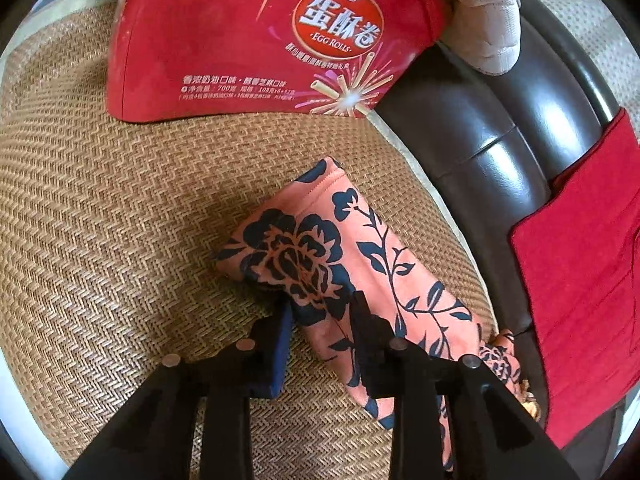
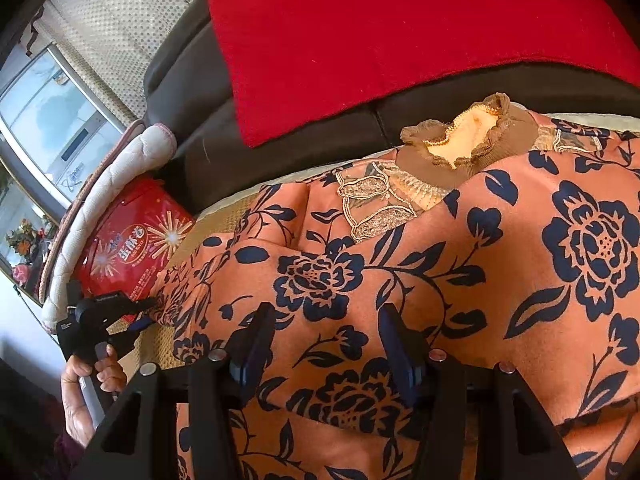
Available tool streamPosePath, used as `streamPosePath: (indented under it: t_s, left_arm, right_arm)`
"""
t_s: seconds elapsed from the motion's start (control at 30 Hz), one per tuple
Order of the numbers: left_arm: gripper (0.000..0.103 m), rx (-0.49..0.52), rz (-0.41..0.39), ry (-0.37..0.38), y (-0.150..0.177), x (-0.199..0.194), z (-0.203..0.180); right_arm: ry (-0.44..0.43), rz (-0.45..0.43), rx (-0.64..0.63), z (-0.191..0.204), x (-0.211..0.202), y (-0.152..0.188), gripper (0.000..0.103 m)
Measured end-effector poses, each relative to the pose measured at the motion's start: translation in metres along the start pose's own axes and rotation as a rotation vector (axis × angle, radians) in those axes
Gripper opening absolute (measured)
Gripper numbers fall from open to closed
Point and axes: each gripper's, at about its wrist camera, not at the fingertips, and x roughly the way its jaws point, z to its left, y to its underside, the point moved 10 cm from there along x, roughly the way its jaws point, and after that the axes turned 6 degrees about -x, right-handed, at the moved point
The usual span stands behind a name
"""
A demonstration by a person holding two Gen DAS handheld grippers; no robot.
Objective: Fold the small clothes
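The red gift box (image 1: 248,40) bears all legible print. A red oval on its face carries large white Chinese characters "蛋酥卷", with "EGG ROLLS" in small capitals beneath. Brand characters stand above the oval, cut off by the frame edge. A lower line reads "净含量: 700克". The remaining fine print is too small to read. In the right wrist view the same box (image 2: 132,256) shows the oval, blurred.

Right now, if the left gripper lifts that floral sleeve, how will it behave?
The sleeve would probably hang limp: the floral garment already lies in soft folds. It looks fleece-lined at the collar, so fairly thick, and likely to drag on the woven mat.
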Motion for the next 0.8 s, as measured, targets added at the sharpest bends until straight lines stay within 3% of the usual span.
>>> streamPosePath:
  t_s: [0.07,0.13,0.27,0.37,0.53,0.67,0.8]
  left_arm:
    - [0.023,0.011,-0.014,-0.006,-0.002,0.003,-0.002]
    - [0.006,0.009,-0.009,-0.001,-0.002,0.01,-0.003]
    - [0.004,-0.038,-0.044,0.049,-0.009,0.009,-0.003]
    - [0.003,0.018,-0.112,0.096,-0.019,-0.013,-0.026]
    - [0.003,0.144,-0.252,0.209,-0.027,-0.08,-0.075]
    - [0.003,0.213,-0.433,0.33,-0.033,-0.167,-0.107]
    - [0.001,0.243,-0.615,0.387,-0.039,-0.242,-0.117]
  right_arm:
    - [-0.002,0.005,0.0,-0.001,0.001,0.001,0.056]
    - [-0.001,0.006,-0.002,-0.002,0.0,0.001,0.056]
    - [-0.002,0.006,-0.003,-0.004,-0.002,0.001,0.056]
    - [-0.006,0.002,0.0,-0.003,-0.003,0.0,0.056]
    - [-0.027,-0.009,0.005,0.0,-0.006,-0.001,0.056]
    - [-0.036,-0.01,0.002,0.004,-0.006,-0.001,0.056]
    - [-0.044,-0.011,0.001,0.006,-0.008,0.0,0.056]
